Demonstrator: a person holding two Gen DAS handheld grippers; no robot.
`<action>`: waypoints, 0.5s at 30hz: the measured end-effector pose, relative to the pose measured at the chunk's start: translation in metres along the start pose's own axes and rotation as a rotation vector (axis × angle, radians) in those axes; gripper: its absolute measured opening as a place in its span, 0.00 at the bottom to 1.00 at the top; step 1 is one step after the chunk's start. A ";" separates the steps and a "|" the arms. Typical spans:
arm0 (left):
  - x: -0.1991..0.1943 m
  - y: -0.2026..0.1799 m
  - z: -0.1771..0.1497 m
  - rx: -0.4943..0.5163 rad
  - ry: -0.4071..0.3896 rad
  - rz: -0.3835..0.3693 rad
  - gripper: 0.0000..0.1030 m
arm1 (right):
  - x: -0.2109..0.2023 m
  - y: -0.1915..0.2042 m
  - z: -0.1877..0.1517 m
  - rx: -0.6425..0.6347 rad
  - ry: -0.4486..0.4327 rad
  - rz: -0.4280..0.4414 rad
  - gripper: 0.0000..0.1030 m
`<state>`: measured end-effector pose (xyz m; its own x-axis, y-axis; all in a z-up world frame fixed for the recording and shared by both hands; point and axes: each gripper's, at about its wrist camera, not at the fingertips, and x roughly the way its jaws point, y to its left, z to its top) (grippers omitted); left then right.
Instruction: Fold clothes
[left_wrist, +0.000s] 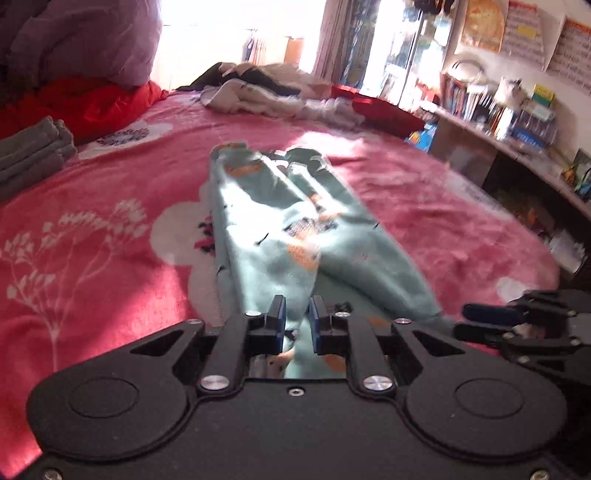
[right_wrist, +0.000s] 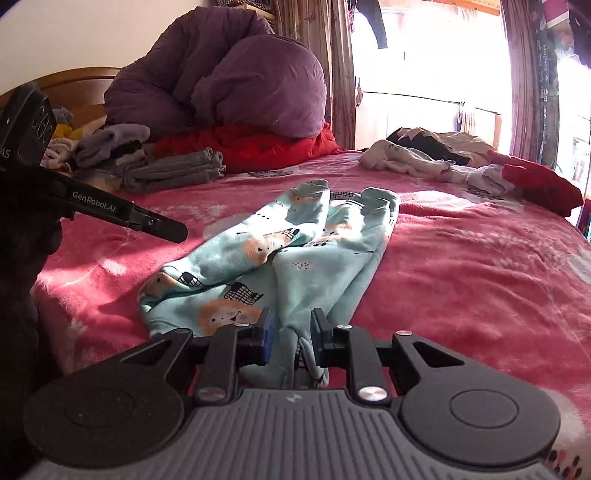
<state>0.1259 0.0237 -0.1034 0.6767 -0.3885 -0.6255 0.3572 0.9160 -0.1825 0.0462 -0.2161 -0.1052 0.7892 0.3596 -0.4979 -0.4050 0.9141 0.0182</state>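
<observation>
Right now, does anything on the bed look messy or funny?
Yes. The teal pants lie crooked, legs crossing and rumpled, while each claw pinches their near end. A heap of unfolded clothes sits at the far side, unlike the neat gray stack.

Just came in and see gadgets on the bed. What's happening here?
A person is folding laundry with two hand-held grippers. Both the left gripper and the right gripper have the near end of a pair of teal printed pants between their fingers; the pants lie stretched out on the pink blanket. Folded grey clothes sit stacked near the headboard, and an unfolded pile waits at the far side.
</observation>
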 end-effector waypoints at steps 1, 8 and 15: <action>0.010 0.000 -0.007 0.005 0.031 0.025 0.13 | 0.001 0.001 -0.005 -0.014 0.018 -0.011 0.22; -0.047 -0.008 -0.013 0.183 -0.140 0.082 0.40 | -0.018 0.023 -0.018 -0.214 0.025 -0.087 0.29; -0.045 -0.035 -0.071 0.775 -0.024 0.231 0.50 | -0.003 0.045 -0.037 -0.499 0.104 -0.210 0.38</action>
<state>0.0374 0.0164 -0.1232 0.7984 -0.2082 -0.5649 0.5454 0.6474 0.5323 0.0086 -0.1825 -0.1348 0.8374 0.1354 -0.5295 -0.4330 0.7556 -0.4915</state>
